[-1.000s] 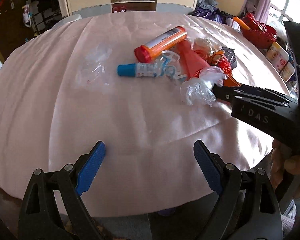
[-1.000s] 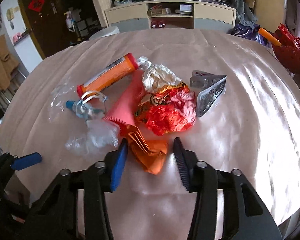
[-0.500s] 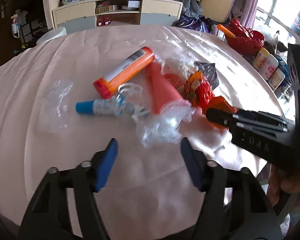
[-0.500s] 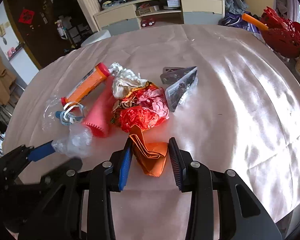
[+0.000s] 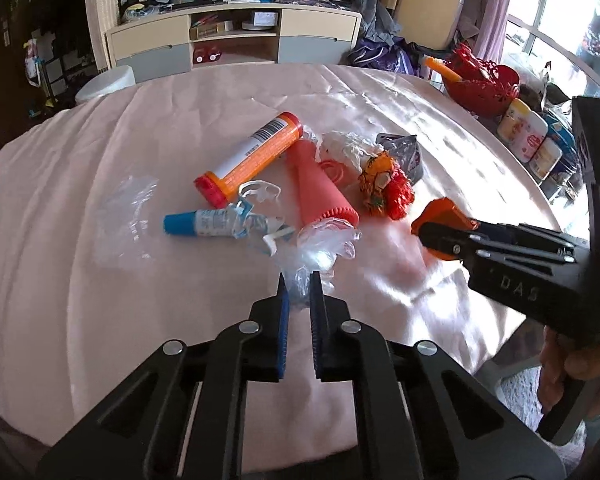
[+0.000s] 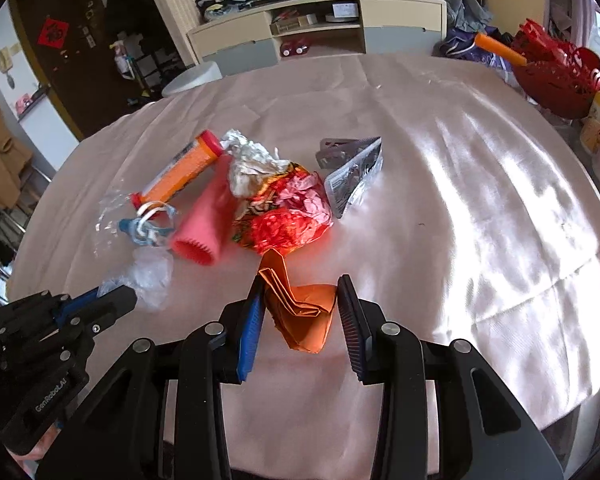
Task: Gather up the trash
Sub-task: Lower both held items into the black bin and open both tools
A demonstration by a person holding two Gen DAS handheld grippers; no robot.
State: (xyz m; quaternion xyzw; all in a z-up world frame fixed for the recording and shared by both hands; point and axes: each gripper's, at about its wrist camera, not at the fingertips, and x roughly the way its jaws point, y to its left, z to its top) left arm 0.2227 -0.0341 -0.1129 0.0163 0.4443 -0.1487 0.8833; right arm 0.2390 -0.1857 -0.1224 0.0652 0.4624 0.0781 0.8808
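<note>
A heap of trash lies on the pink tablecloth (image 5: 80,280). My left gripper (image 5: 299,280) is shut on a crumpled clear plastic bag (image 5: 320,252) at the heap's near edge; the bag also shows in the right wrist view (image 6: 152,276). My right gripper (image 6: 300,292) is around a folded orange paper wrapper (image 6: 304,308), its jaws closing on both sides. The heap holds an orange tube (image 5: 252,156), a pink cone (image 5: 320,192), a crumpled red-orange wrapper (image 6: 284,220), a blue-capped tube (image 5: 204,222) and a silver foil packet (image 6: 352,180).
A flat clear plastic piece (image 5: 128,208) lies left of the heap. A red basket (image 5: 480,84) and several jars (image 5: 528,136) stand at the table's right edge. A low cabinet (image 5: 236,44) is beyond the table.
My left gripper moved forward to the clear plastic bag and closed on it. My right gripper stays around the orange wrapper.
</note>
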